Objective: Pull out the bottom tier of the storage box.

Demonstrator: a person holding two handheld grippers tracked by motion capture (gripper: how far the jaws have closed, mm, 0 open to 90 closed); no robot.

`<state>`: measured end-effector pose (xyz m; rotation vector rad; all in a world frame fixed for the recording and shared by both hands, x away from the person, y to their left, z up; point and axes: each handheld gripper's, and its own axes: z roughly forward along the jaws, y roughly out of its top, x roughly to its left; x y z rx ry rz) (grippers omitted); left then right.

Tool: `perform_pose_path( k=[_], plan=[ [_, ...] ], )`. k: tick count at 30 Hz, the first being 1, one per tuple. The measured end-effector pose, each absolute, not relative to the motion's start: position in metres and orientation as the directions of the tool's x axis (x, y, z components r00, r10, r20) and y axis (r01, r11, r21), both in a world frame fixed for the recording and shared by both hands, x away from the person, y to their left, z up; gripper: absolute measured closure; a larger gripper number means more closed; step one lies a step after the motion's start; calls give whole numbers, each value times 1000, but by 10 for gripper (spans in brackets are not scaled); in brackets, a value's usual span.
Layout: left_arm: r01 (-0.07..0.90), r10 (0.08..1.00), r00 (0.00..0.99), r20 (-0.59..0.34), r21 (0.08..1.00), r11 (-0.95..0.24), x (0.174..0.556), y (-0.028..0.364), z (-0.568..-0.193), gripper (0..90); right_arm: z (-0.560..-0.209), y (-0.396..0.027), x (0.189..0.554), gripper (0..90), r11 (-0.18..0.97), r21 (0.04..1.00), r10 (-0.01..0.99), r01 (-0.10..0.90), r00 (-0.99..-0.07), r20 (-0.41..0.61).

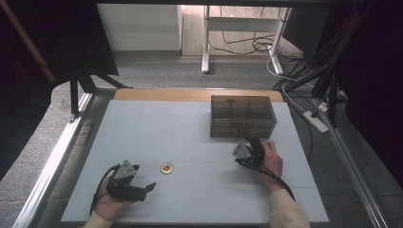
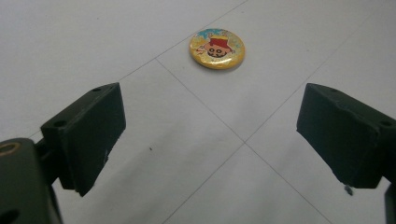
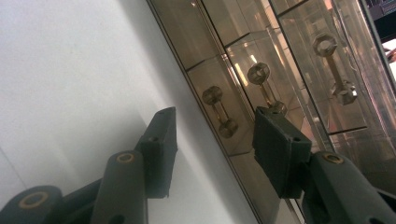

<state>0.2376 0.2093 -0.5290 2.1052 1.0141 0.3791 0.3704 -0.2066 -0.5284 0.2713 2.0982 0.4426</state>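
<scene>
The right hand-held gripper [image 3: 215, 144] stood at the front of the drawer box [image 1: 243, 116], its jaws partly apart with nothing between them, pointed at the nearest handle [image 3: 219, 111] but not touching it. That handle was a thin bar between two small knobs, fixed on a clear brownish drawer front; two more handles [image 3: 266, 86] were seen beside it in the right gripper view. The box looked like stiff, smooth plastic — probably light, so I judged it could slide on the tabletop [image 1: 142, 128] if a drawer was pulled hard. The bar of the handle seemed the best place to take hold, with the jaws across it.

The left hand-held gripper [image 2: 210, 140] was wide open and held nothing. A little ahead of it, the badge [image 2: 217, 48] lay flat on the tabletop, well apart from the box. It was a small round pin with a glossy printed face — light and rigid, I think, but slippery and very low. It would need a pinch at its thin rim, with the jaw tips nearly on the surface.
</scene>
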Motion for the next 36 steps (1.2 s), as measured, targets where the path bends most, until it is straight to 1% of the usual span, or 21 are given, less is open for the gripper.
perform_pose_path(
  k=[9, 18, 36],
  plan=[
    [542, 767, 639, -56, 740, -397, 238, 210, -529, 81, -533, -206, 373, 514, 922, 386, 339, 24, -529, -778],
    [543, 767, 639, -56, 739, -398, 238, 210, -529, 81, -534, -207, 375, 519, 922, 385, 344, 35, -528, -776],
    [544, 768, 638, -55, 739, -398, 238, 210, -529, 81, -537, -206, 381, 532, 933, 359, 321, 30, -523, -790]
  ],
)
